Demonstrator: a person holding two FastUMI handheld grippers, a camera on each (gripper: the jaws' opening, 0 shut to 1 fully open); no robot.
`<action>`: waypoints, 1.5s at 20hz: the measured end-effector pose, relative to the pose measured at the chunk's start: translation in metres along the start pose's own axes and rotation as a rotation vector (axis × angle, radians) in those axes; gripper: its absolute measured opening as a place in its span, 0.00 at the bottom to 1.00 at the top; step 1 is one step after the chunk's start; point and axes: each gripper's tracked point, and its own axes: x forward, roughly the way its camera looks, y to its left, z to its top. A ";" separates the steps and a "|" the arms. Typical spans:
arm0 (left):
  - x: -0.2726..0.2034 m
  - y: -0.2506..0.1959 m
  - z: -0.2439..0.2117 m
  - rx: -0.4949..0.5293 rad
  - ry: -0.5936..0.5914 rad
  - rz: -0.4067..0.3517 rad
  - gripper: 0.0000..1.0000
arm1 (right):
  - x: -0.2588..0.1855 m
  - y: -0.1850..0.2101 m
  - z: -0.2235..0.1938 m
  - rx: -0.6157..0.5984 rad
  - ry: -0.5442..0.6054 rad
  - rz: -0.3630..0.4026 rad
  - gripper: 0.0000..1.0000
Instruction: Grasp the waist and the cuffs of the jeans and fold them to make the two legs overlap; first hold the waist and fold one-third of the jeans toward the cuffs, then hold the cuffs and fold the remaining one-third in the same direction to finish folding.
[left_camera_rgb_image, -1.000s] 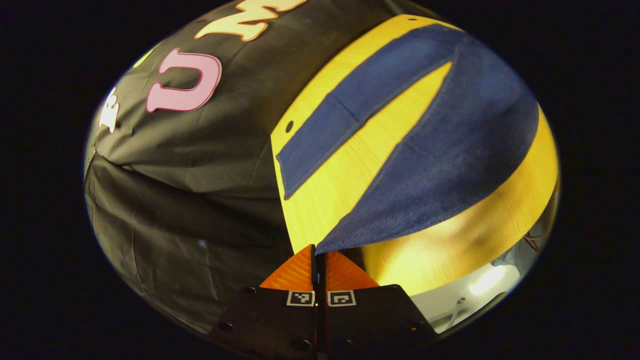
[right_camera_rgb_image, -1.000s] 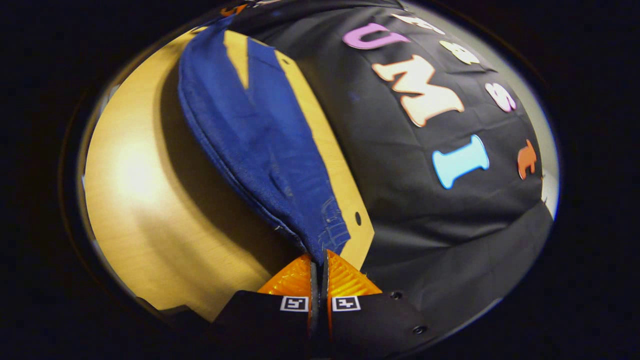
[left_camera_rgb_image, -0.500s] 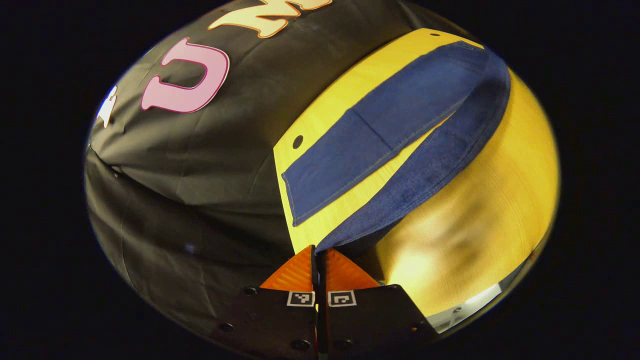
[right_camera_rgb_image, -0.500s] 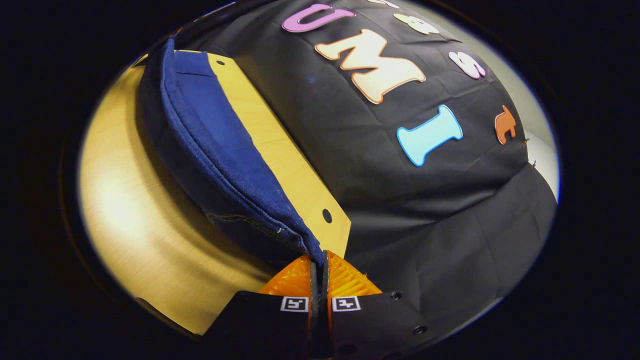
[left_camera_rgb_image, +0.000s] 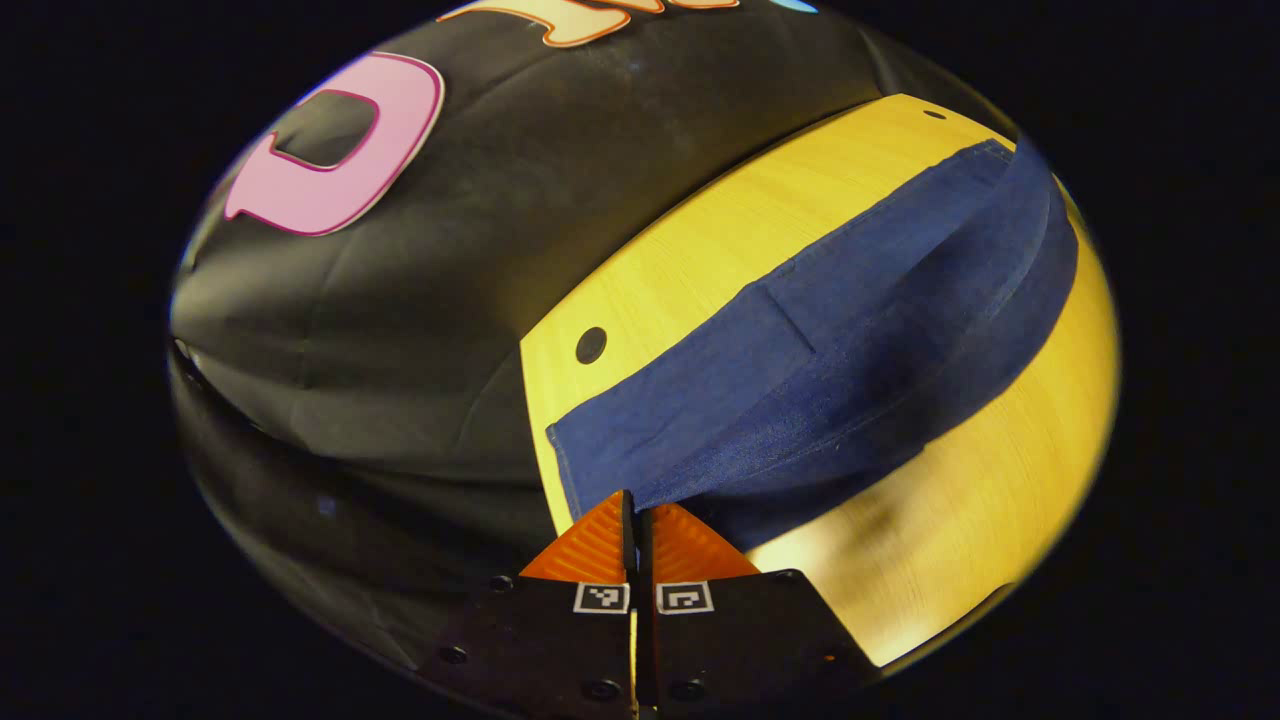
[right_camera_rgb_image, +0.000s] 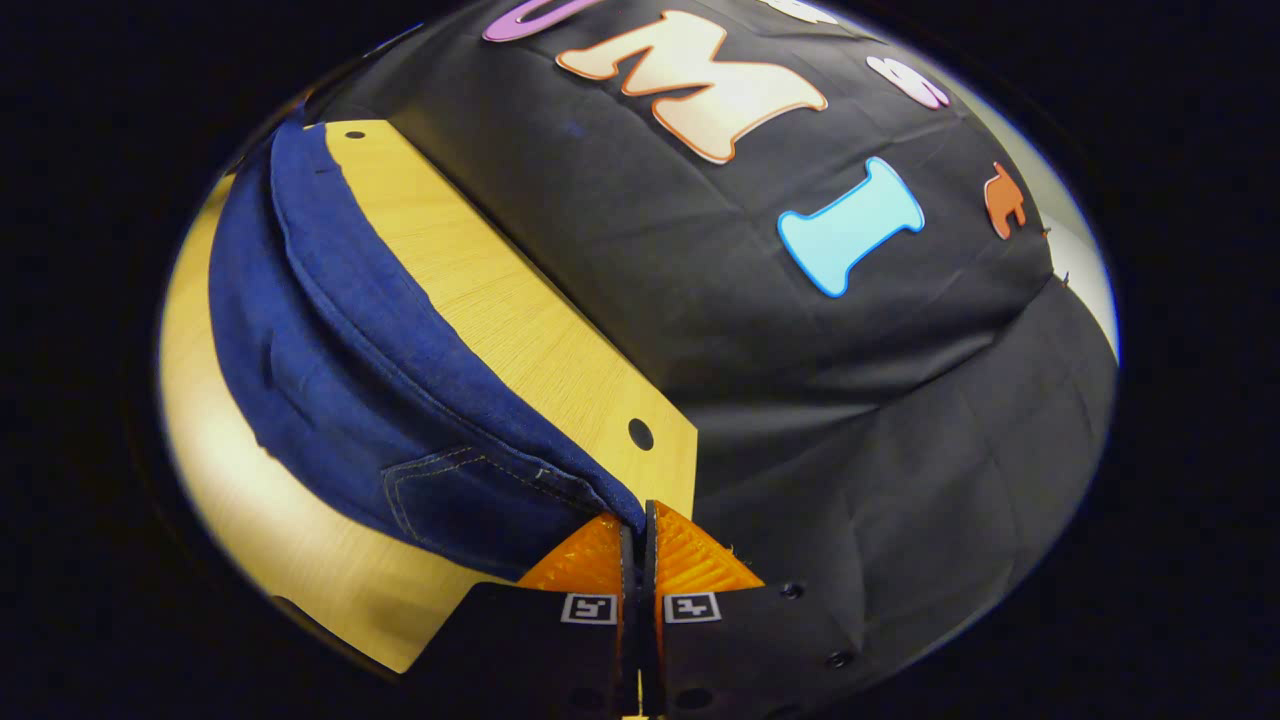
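On the table (left_camera_rgb_image: 700, 250), the jeans (left_camera_rgb_image: 830, 370) lie with one leg folded over the other. Left hand-held gripper (left_camera_rgb_image: 636, 515) pinches a cuff corner. Right gripper view: right hand-held gripper (right_camera_rgb_image: 637, 525) pinches the waist beside a stitched pocket (right_camera_rgb_image: 470, 500).

The left gripper view sits low & close to the table (left_camera_rgb_image: 700, 260), looking out past its own fingers (left_camera_rgb_image: 600, 545) at 6 o'clock; the jeans (left_camera_rgb_image: 830, 340) run off toward 2 o'clock, w/ the booth wall (left_camera_rgb_image: 450, 300) at 10 o'clock. The right gripper view is also low & near the table (right_camera_rgb_image: 520, 310), w/ the jeans (right_camera_rgb_image: 330, 400) going toward 10 o'clock & the wall (right_camera_rgb_image: 880, 420) at 2 o'clock. Both views share the jeans, the table and the wall, seen from opposite ends.
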 end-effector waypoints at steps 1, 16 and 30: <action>0.014 -0.001 0.005 -0.008 0.010 -0.023 0.00 | 0.010 0.003 0.005 0.019 0.007 0.004 0.02; 0.068 -0.021 0.084 -0.329 -0.326 0.002 0.95 | 0.066 -0.002 -0.008 0.330 0.114 -0.112 1.00; -0.084 -0.049 0.151 -0.507 -0.596 0.014 0.95 | 0.059 0.003 -0.167 0.933 0.217 0.127 1.00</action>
